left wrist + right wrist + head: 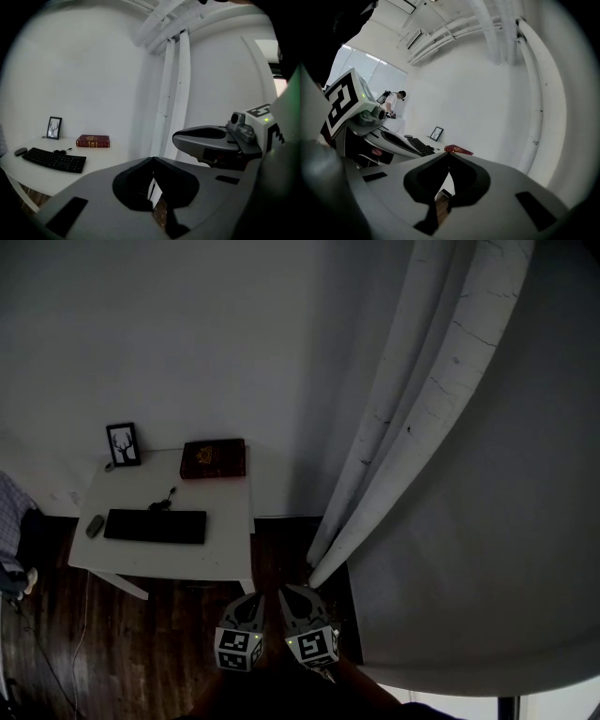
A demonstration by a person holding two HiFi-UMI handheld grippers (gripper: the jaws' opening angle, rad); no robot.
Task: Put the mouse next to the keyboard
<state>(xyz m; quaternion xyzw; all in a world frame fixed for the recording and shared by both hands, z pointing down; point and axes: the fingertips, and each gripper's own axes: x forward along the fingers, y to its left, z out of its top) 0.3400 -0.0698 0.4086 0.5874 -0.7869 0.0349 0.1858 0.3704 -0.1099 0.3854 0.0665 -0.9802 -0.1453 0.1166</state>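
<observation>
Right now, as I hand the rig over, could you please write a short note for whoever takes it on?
Left gripper: shut, empty, held over the floor, short of the table.
Right gripper: shut, empty, close beside the left one.
Mouse: on the table, just off the end of the keyboard that is on the left in the head view, with neither gripper touching it.
Done: the mouse appears to lie next to the keyboard already.
Left: probably only a check of the gap; if needed, move closer and adjust.

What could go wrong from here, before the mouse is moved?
The mouse lies close to the edge of the table, so a clumsy touch might push it off. Both the left gripper and right gripper are shut; arriving with shut jaws would likely knock the mouse, not grasp it. The loose cable behind the keyboard might snag.
</observation>
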